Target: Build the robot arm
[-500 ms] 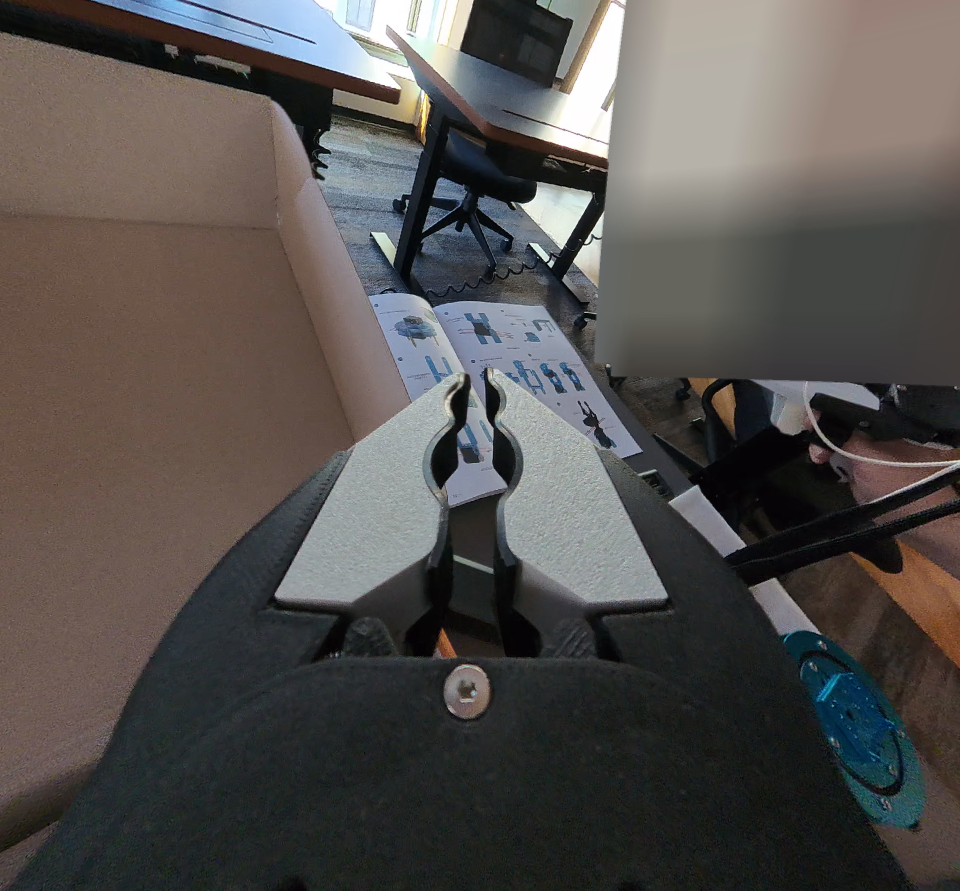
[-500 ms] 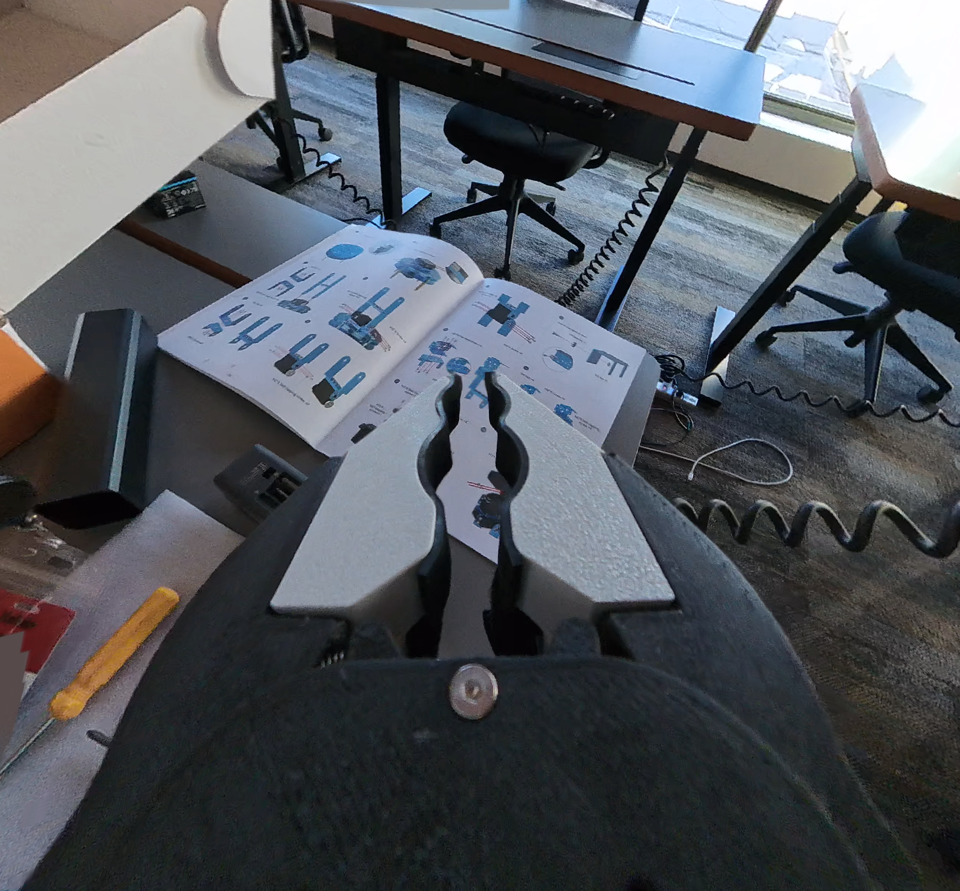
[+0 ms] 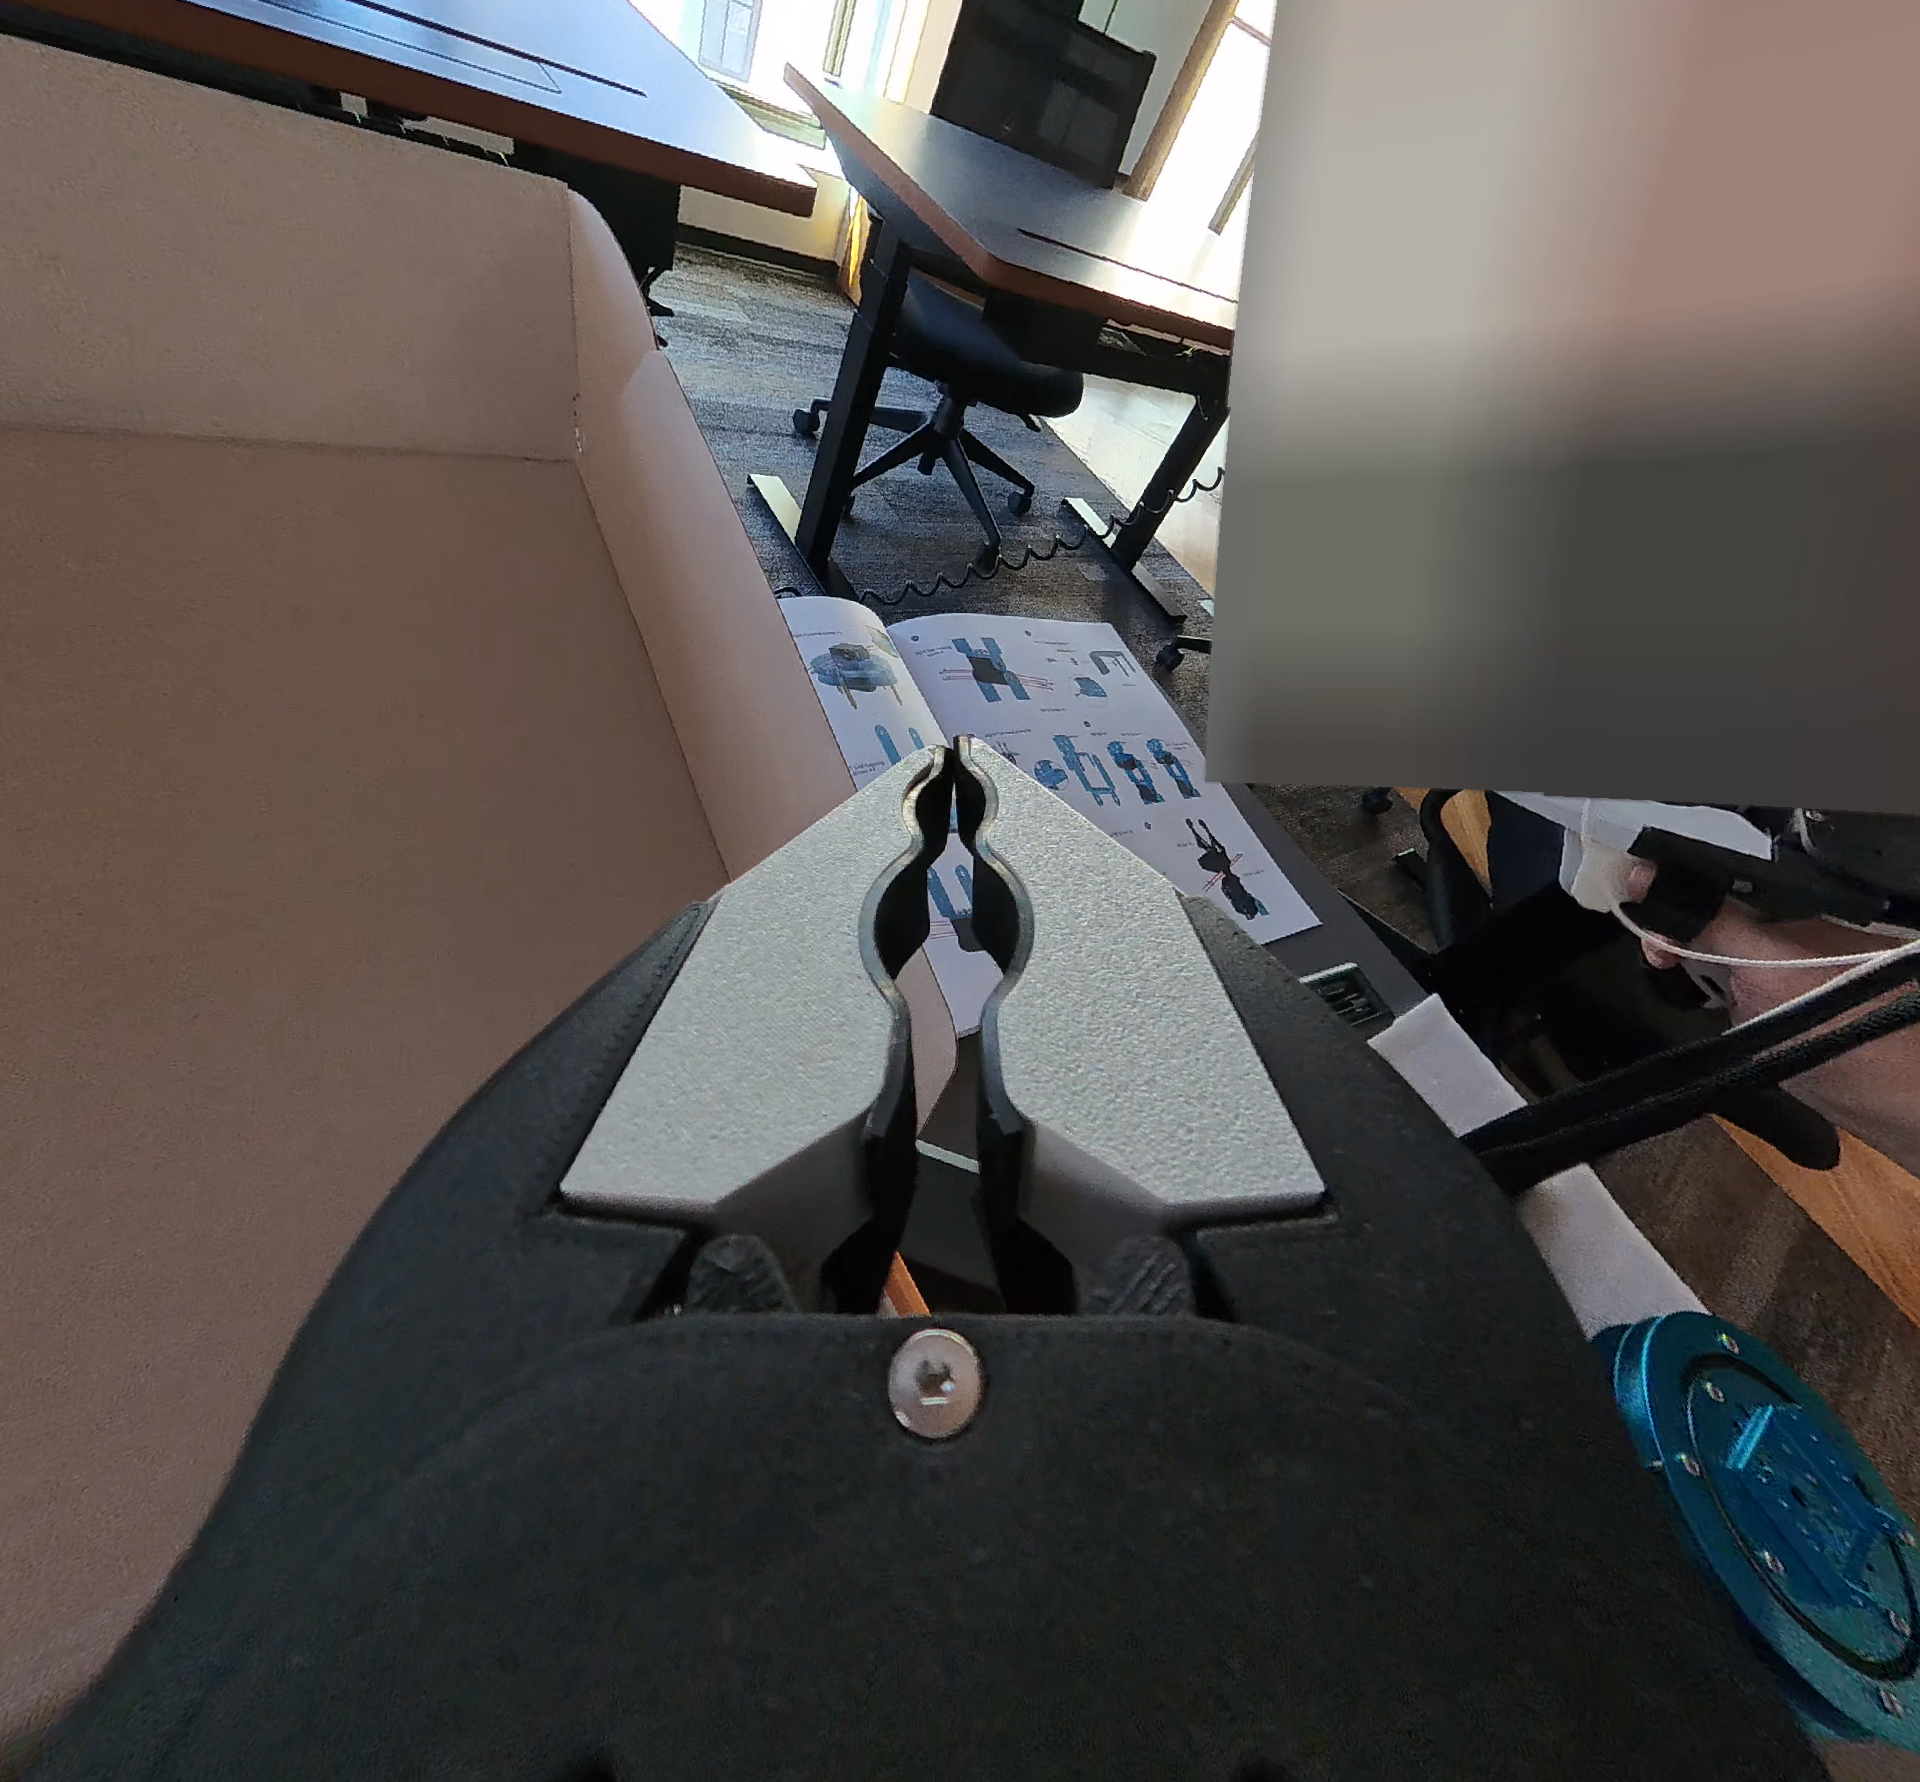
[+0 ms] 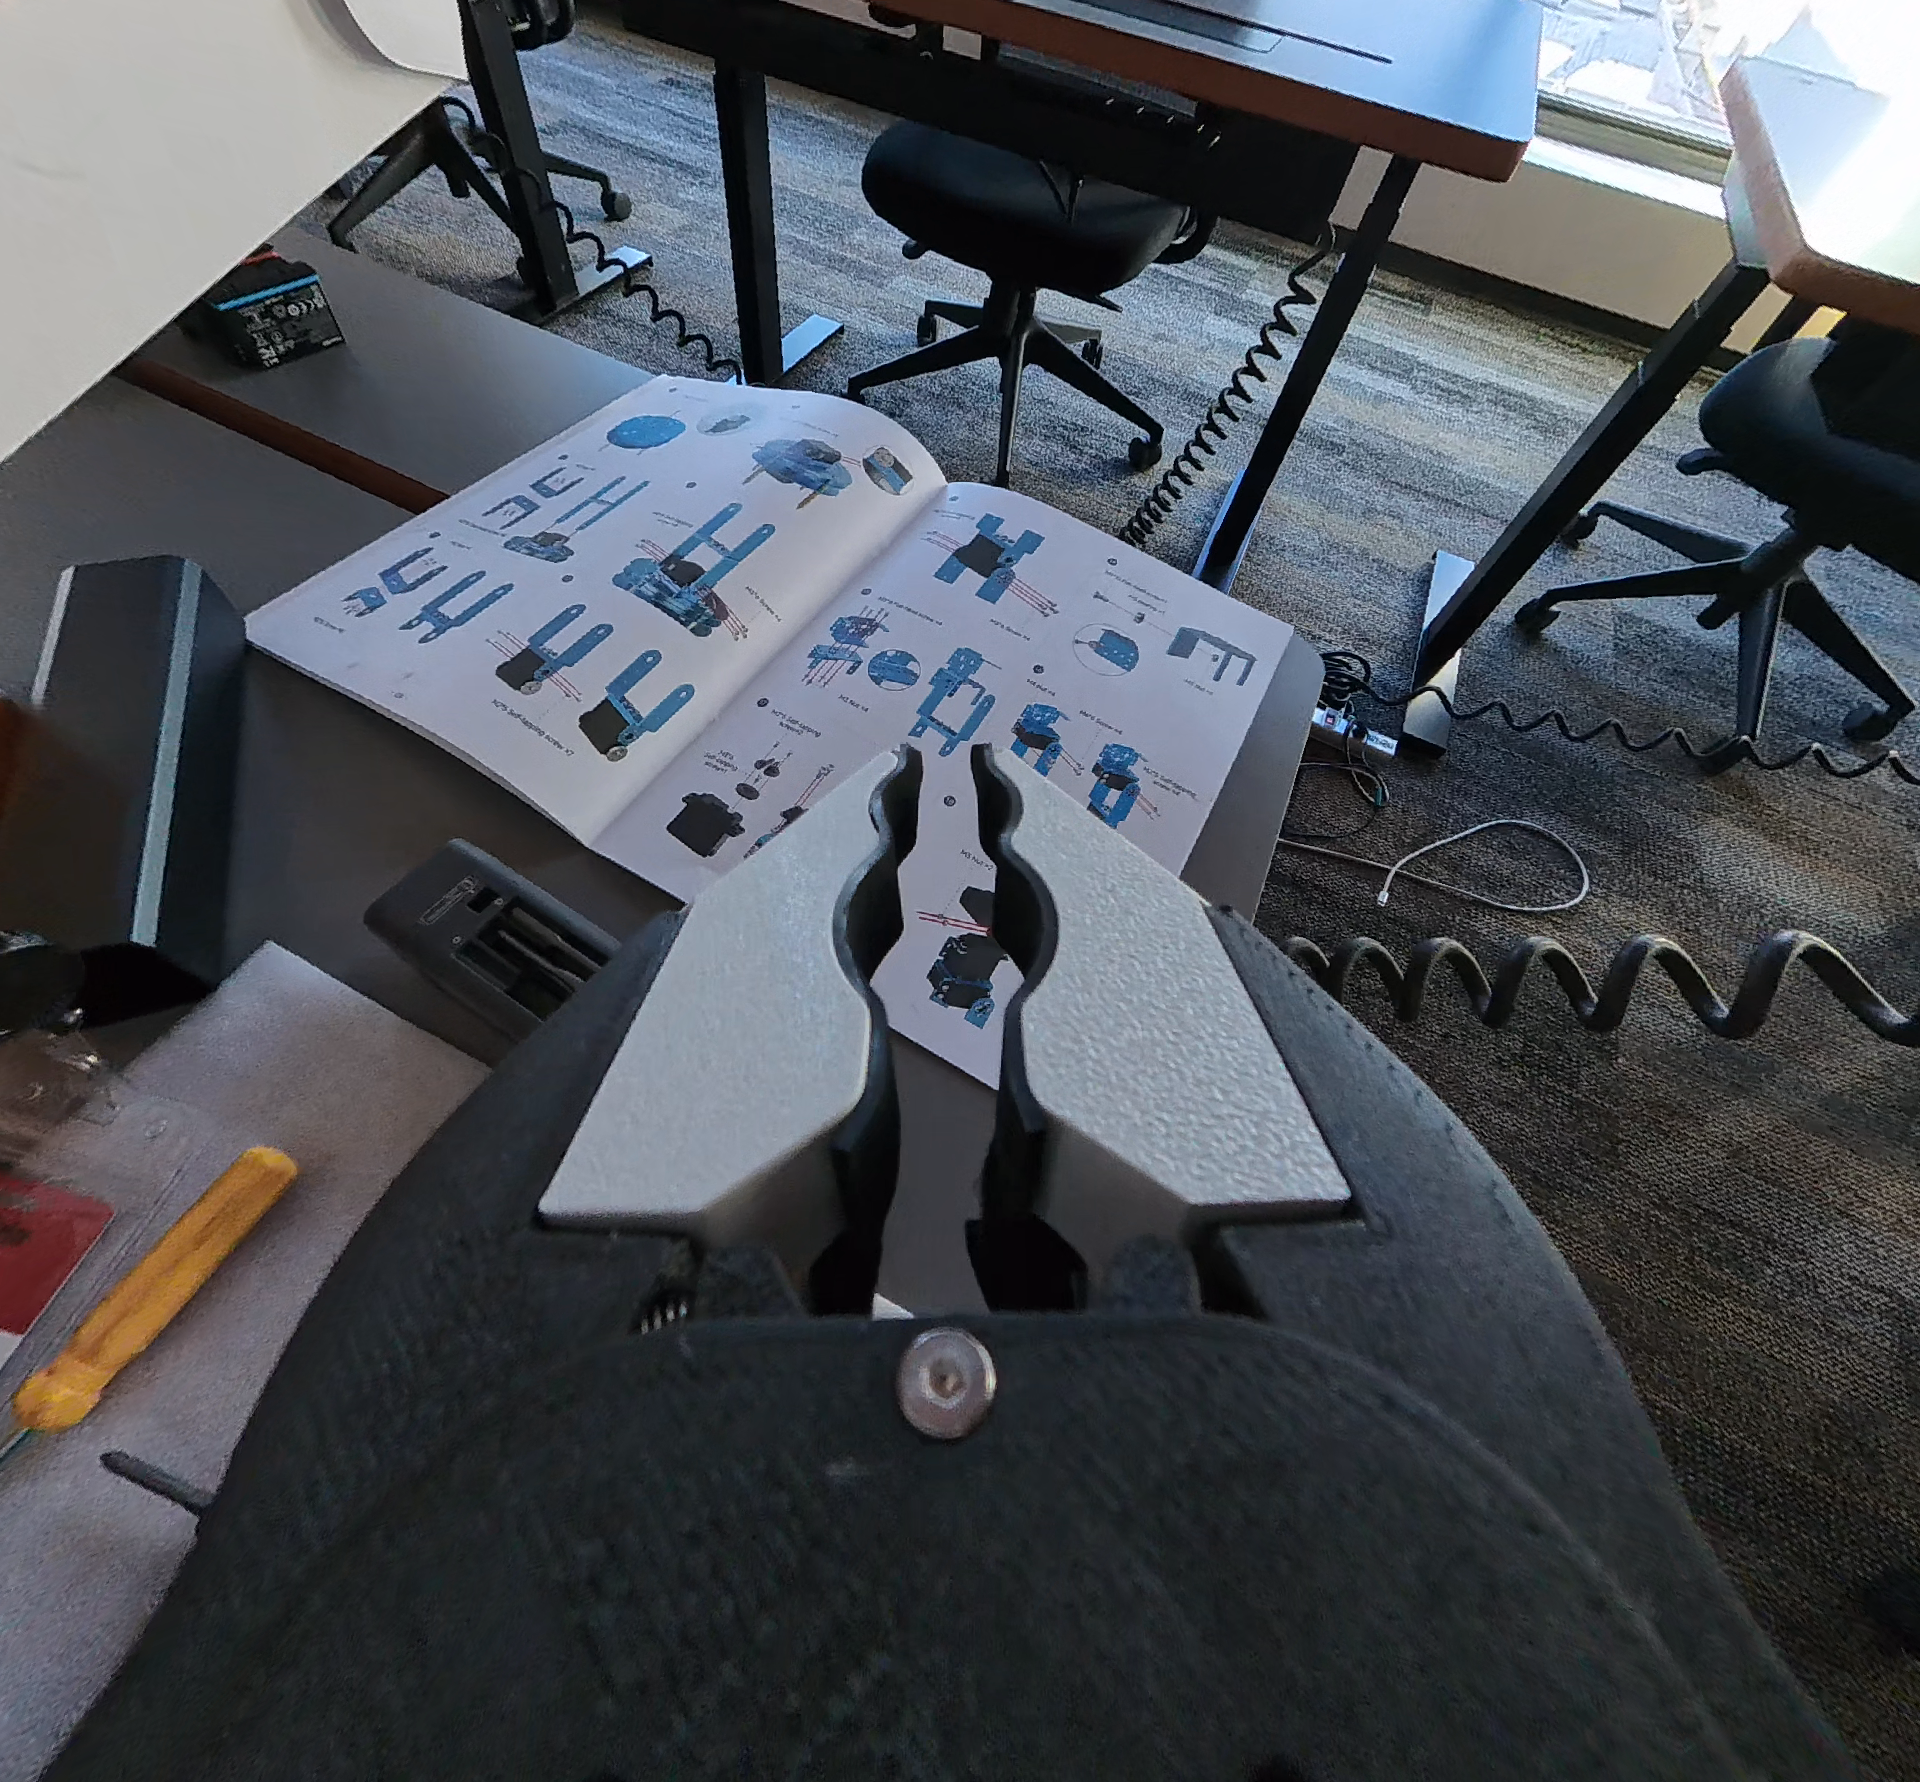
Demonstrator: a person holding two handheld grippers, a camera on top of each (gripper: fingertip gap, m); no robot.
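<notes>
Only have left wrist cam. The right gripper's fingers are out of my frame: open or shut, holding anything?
Observer: The right gripper is slightly open, tips apart, with nothing between them. It hangs over the near corner of the open instruction booklet.
Operator: Any tools on that side?
Observer: A yellow-handled screwdriver lies on a white foam sheet, left of the gripper.
Operator: Anything left of the booklet?
Observer: A black box stands right beside its left corner.
</notes>
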